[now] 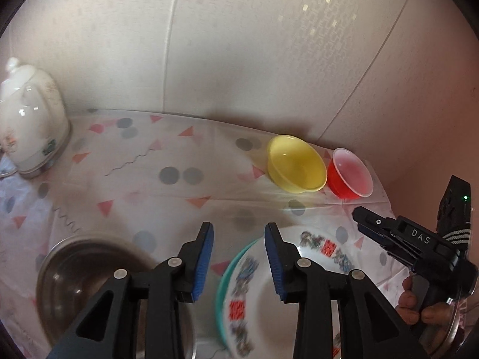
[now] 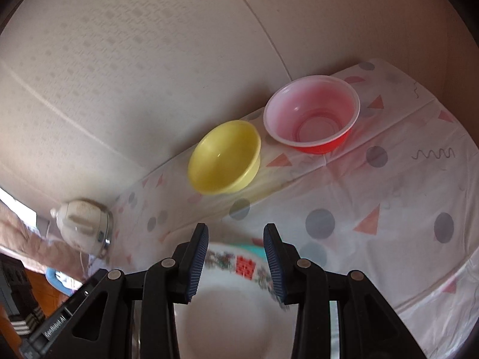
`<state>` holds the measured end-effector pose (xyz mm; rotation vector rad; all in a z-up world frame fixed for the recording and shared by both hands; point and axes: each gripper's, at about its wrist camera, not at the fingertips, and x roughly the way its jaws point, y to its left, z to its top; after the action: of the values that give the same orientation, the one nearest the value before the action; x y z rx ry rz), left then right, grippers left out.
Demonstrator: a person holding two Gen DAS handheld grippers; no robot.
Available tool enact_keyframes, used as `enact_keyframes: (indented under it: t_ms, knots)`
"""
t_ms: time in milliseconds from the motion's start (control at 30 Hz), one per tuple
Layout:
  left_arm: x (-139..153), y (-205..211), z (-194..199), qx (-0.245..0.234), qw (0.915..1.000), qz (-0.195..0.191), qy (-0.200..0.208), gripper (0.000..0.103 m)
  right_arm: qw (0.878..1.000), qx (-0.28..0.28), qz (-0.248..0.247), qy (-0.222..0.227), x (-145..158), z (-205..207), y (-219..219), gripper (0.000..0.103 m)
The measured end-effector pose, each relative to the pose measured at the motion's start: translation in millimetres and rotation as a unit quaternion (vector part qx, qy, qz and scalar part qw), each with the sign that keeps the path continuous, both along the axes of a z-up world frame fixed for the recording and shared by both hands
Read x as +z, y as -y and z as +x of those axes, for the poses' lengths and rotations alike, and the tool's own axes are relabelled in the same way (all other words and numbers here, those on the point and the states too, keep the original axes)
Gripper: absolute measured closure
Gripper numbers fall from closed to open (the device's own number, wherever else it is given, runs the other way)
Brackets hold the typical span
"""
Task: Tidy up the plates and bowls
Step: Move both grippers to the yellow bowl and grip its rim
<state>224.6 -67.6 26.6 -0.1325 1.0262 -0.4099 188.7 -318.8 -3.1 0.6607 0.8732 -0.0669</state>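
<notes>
You are looking down along both grippers at a worktop [image 1: 185, 197] covered in a thin white plastic sheet printed with grey dots, pink triangles and squiggles, set against a pale wall. Your left gripper [image 1: 239, 258] has its blue-padded fingers apart with nothing between them; it hangs above the gap between a steel bowl [image 1: 89, 272] at the lower left and a white patterned plate [image 1: 269, 296] with a teal rim, red square motifs and floral bands. The plate sits just beside the steel bowl, its near edge blurred. Your right gripper [image 2: 236, 264] also has its fingers apart, with the plate's [image 2: 233, 299] decorated rim showing in the gap below them, and the pads do not press on it. In the left wrist view the right gripper appears at the far right edge, held by a hand [image 1: 425, 305]. At the back of the worktop, near the wall, a yellow bowl [image 2: 224, 157] stands upright just beside a red bowl [image 2: 312, 116] with a pale pink inside; whether they touch is unclear. A white ceramic teapot [image 1: 31, 119] with a lid stands well apart at the far left.
</notes>
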Motion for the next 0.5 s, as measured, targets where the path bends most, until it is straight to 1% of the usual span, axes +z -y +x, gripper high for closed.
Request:
enact_keyframes:
  t_ms: [67, 133, 233, 400, 500]
  knots:
    - [-2, 12, 15, -0.006, 0.9999, -0.009, -0.002, 0.067, 1.0, -0.012, 0.004, -0.007, -3, 15, 5, 0.067]
    - [-4, 23, 27, -0.008, 1.0, -0.001, 0.0, 0.067, 1.0, -0.018, 0.007, -0.013, -7, 26, 10, 0.071]
    - [-12, 37, 48, -0.007, 0.9999, 0.01, -0.007, 0.064, 0.999, -0.031, 0.016, -0.035, -19, 44, 19, 0.076]
    - [-28, 51, 83, 0.003, 0.999, -0.008, -0.044, 0.062, 0.998, -0.039, 0.025, -0.053, -32, 67, 27, 0.077]
    - [-35, 59, 99, 0.004, 0.9986, -0.02, -0.049, 0.064, 0.997, -0.043, 0.03, -0.06, -37, 77, 30, 0.077]
